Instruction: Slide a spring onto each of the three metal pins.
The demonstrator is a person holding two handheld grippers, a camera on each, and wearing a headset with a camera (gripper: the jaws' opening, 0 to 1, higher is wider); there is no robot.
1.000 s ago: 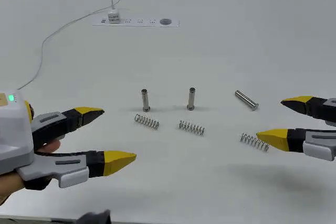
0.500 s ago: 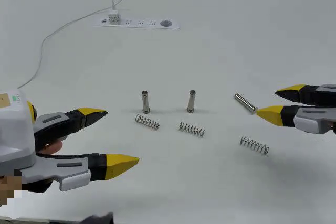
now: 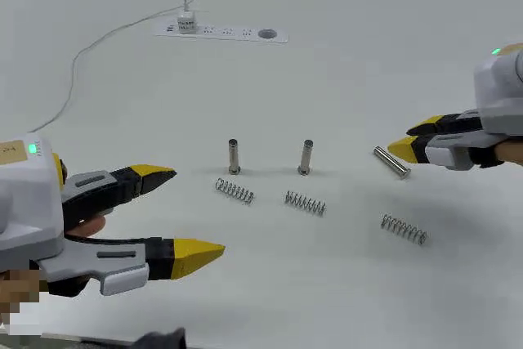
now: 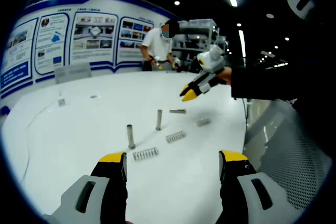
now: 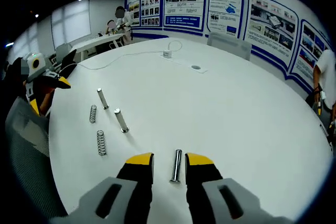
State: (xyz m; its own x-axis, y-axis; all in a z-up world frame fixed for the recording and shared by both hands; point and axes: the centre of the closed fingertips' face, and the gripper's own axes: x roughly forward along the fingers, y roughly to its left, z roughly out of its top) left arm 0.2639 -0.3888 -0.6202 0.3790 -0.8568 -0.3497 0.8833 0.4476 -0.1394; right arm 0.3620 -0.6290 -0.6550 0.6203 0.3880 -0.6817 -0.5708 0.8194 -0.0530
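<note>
Straddling the small silver metal pin (image 5: 177, 165) lying on the white table (image 5: 236, 103), the right gripper (image 5: 169, 159), jaws narrowly apart, may roll it away if one tip touches first, while the left gripper (image 3: 189, 210) holds its jaws wide.

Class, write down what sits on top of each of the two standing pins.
Nothing: the left standing pin and the right standing pin have bare tops. The left spring and the middle spring lie flat on the table in front. Nothing covers either pin.
</note>
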